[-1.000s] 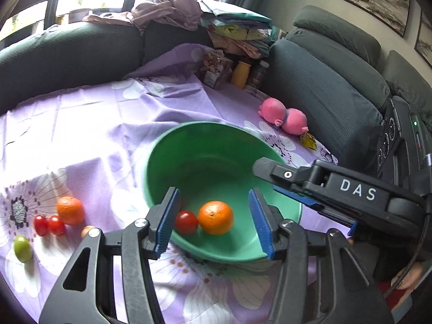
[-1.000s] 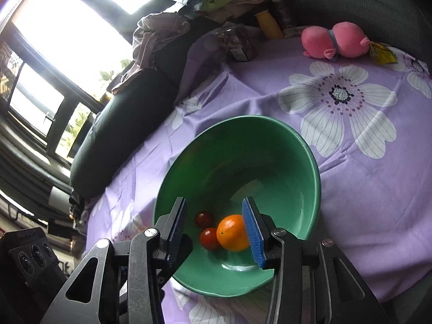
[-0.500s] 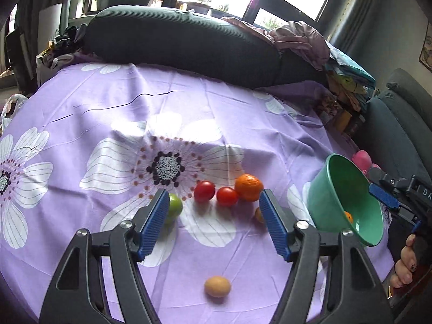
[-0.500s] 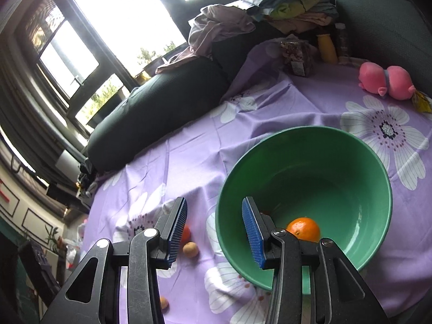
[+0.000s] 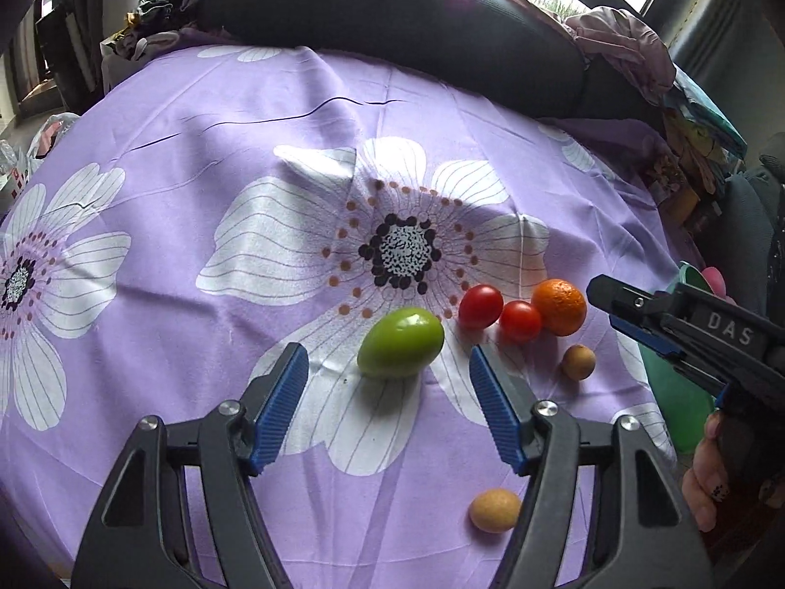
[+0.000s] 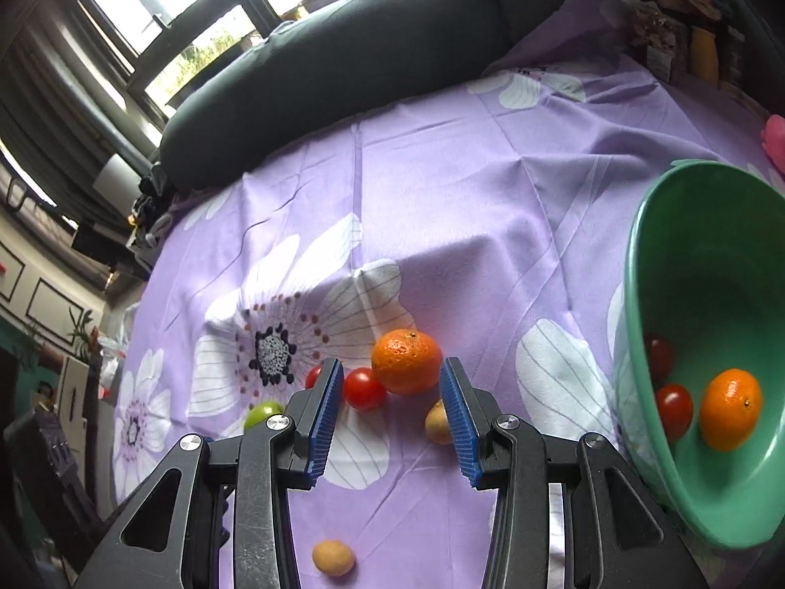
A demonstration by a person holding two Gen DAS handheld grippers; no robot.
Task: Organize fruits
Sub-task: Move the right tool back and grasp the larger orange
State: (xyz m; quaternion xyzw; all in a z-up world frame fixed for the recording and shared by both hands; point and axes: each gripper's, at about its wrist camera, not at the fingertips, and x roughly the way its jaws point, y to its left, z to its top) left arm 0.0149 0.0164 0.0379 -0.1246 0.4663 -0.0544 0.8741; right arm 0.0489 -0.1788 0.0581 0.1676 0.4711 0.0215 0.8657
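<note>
Loose fruit lies on the purple flowered cloth [image 5: 245, 157]. A green fruit [image 5: 400, 342] sits just beyond the tips of my left gripper [image 5: 387, 353], which is open and touches nothing. To its right are two red tomatoes [image 5: 481, 305], an orange [image 5: 559, 307] and two small tan fruits [image 5: 579, 362]. My right gripper [image 6: 391, 373] is open, its tips just short of the orange [image 6: 406, 361] and a tomato [image 6: 364, 388]. The green bowl [image 6: 633, 265] on the right holds an orange [image 6: 731, 410] and two tomatoes [image 6: 674, 410].
A dark sofa cushion [image 5: 392, 14] borders the far edge of the cloth. Clothes [image 5: 623, 44] and bottles [image 6: 704, 54] are piled at the far right, with a pink toy [image 6: 775, 135] behind the bowl. A hand [image 5: 706, 481] holds the right gripper's handle.
Both grippers swung left from over the bowl to the loose fruit. The left jaws opened wider and closed in on the green fruit. The right gripper now faces the orange on the cloth.
</note>
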